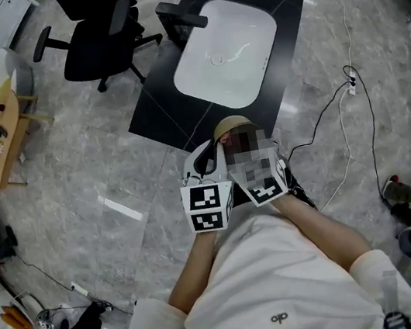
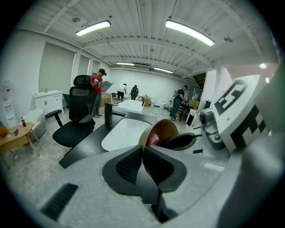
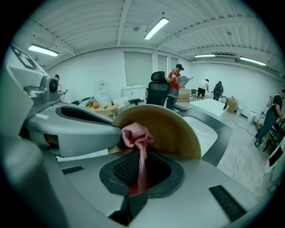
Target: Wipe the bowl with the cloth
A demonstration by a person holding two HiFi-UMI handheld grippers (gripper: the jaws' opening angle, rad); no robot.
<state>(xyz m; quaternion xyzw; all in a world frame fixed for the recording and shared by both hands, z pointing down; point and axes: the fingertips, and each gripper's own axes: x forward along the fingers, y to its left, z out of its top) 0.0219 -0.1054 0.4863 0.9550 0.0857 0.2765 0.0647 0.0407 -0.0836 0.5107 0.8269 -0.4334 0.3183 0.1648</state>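
A tan bowl (image 1: 232,125) is held up in front of the person, over the floor near the sink counter. My left gripper (image 2: 143,153) is shut on the bowl's (image 2: 163,130) rim, which runs edge-on between its pads. My right gripper (image 3: 140,165) is shut on a pink mesh cloth (image 3: 137,136), whose bunched end presses against the inside of the bowl (image 3: 167,129). In the left gripper view the cloth (image 2: 152,139) shows inside the bowl beside a right jaw. In the head view a mosaic patch hides the right jaws, so only the marker cubes (image 1: 211,207) show.
A black counter (image 1: 162,88) with a white sink basin (image 1: 225,43) and a black tap (image 1: 182,20) stands just ahead. A black office chair (image 1: 96,37) is at the left, a small wooden table (image 1: 6,140) further left. Cables (image 1: 345,107) lie on the floor at right. People stand far back.
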